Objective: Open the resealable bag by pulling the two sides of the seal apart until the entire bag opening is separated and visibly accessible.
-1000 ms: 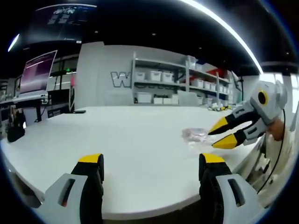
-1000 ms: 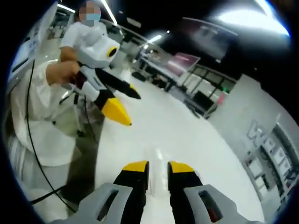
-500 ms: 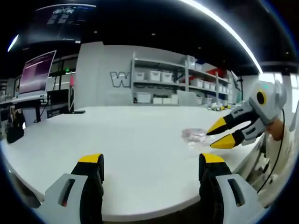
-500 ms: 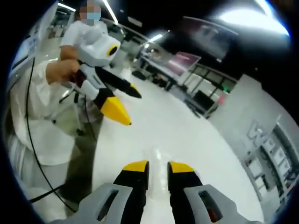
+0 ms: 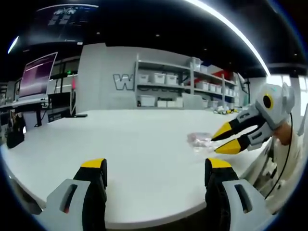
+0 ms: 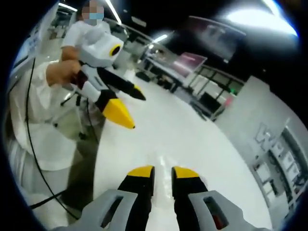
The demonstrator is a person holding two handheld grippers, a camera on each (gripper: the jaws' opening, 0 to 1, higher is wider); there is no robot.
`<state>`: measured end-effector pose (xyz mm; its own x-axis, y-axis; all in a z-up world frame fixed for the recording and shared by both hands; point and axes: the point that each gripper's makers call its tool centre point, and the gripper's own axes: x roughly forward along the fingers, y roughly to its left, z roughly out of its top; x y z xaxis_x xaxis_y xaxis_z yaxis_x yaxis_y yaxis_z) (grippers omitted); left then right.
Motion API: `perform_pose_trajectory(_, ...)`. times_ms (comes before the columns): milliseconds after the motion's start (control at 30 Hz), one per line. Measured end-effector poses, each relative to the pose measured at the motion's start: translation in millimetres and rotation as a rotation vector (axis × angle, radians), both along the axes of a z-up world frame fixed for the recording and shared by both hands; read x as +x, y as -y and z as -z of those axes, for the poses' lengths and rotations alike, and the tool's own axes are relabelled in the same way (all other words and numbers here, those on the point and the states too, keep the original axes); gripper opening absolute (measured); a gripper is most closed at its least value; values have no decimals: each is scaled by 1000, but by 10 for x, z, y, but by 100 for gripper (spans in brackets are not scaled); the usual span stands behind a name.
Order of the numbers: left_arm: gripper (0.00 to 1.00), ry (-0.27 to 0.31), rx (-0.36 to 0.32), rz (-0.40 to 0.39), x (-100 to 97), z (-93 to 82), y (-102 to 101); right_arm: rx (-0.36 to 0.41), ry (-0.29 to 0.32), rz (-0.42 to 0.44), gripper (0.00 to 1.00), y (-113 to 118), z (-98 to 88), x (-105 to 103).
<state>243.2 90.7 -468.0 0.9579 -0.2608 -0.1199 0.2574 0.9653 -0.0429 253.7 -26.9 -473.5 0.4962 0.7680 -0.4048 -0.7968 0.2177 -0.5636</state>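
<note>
Left gripper view: the left hand-held gripper (image 5: 157, 169) rises from the bottom edge with its yellow-tipped jaws spread wide apart, while the right hand-held gripper (image 5: 224, 139) enters from the right edge with its jaws slightly parted, pointing toward frame centre. Right gripper view: the right hand-held gripper's own jaws stand at bottom centre with a narrow gap between them, and the left hand-held gripper sits at upper left, jaws apart, held in the person's hand (image 6: 61, 74).

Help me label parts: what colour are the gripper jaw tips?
Yellow, on black jaws; clearest on the left gripper in the left gripper view.
</note>
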Motion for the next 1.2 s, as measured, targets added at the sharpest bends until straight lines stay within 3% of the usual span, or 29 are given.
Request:
perform_pose_trajectory(567,83,-4,0,-3,-2,17,-8,14,-43,6,7,15,81,13)
perform_pose_trajectory(867,83,-6,-2,-3,3,24,-5,-38,10,-2,7,28,70,-76)
perform_pose_trajectory(1200,83,-8,-4,-4,-9,35,-9,-24,-12,4,6,26,88,-48)
